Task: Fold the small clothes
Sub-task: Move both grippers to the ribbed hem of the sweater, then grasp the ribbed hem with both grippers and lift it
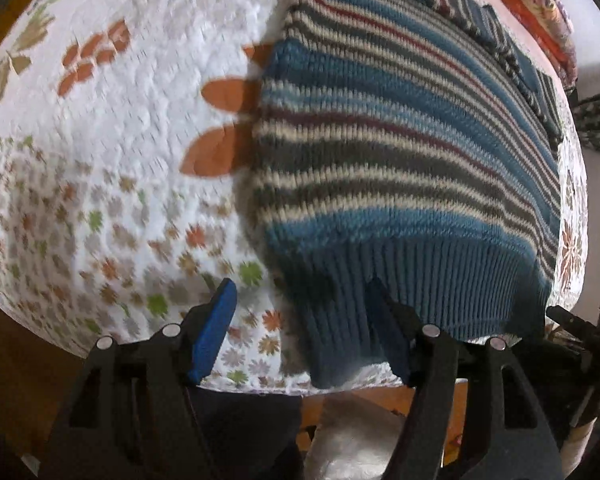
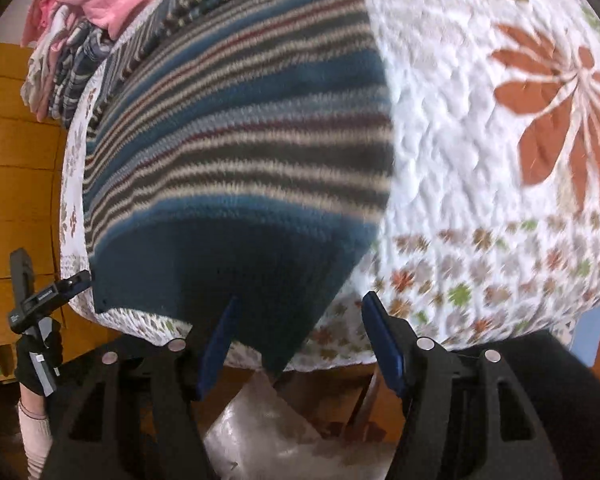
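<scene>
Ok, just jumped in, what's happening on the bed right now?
A person holds a tool in each hand at the near hem of a striped knit sweater lying on a floral quilt. The left tool and right tool are both open, each straddling a hem corner, nothing gripped yet. More clothes are piled behind.

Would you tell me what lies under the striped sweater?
The striped sweater lies on a white floral quilt, whose orange leaf prints slip beneath its edge. The quilt under the knit is covered, so anything there cannot be seen.
</scene>
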A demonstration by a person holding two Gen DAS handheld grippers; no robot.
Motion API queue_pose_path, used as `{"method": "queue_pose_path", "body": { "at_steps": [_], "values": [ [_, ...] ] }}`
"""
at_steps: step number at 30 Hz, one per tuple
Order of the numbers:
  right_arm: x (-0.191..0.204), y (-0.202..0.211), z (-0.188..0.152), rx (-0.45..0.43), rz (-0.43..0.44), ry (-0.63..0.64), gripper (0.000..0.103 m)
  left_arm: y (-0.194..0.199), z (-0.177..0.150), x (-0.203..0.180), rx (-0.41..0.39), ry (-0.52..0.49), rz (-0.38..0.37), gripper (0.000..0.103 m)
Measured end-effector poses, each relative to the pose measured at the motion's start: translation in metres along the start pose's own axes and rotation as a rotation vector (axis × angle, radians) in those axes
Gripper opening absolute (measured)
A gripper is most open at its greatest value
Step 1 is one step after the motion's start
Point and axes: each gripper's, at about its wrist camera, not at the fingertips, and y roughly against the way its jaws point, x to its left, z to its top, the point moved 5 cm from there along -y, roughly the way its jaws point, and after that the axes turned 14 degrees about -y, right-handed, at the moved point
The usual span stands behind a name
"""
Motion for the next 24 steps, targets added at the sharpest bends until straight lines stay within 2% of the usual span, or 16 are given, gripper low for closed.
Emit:
{"method": "queue_pose_path", "body": {
  "at_steps": [2,4,7,8,10,12,14,16,19,24],
  "values": [
    [0.002,-0.006,-0.003,0.012,-0.002,0.005,0.064,-0.005,-0.004,-0.005,0.010,-0.003,-0.039,0.067],
    [0.004,-0.012,-0.005,0.020,-0.006,0.010,0.062,-0.008,-0.003,-0.009,0.013,-0.016,-0.040,0.066],
    [0.005,-0.019,-0.005,0.027,-0.020,0.015,0.051,-0.013,-0.003,-0.016,0.018,-0.017,-0.051,0.063],
    [0.006,-0.022,-0.006,0.031,-0.019,0.018,0.044,-0.014,-0.002,-0.020,0.020,-0.014,-0.063,0.060],
    [0.007,-0.025,-0.007,0.037,-0.016,0.024,0.027,-0.017,-0.001,-0.026,0.031,-0.013,-0.098,0.038],
    [0.006,-0.025,-0.007,0.041,0.003,0.019,0.020,-0.020,-0.002,-0.031,0.042,-0.009,-0.121,0.025],
    [0.006,-0.024,-0.008,0.047,0.026,0.018,0.012,-0.023,-0.006,-0.030,0.054,0.004,-0.140,0.016],
    [0.006,-0.020,-0.008,0.044,0.047,0.014,0.011,-0.022,-0.007,-0.026,0.049,0.021,-0.159,0.009],
    [0.010,-0.006,-0.006,0.033,0.129,-0.003,0.010,-0.010,-0.006,-0.024,0.014,0.034,-0.206,0.008],
    [0.016,0.023,0.003,0.000,0.248,-0.026,0.010,0.024,0.007,-0.037,-0.098,0.011,-0.280,0.007]
  ]
}}
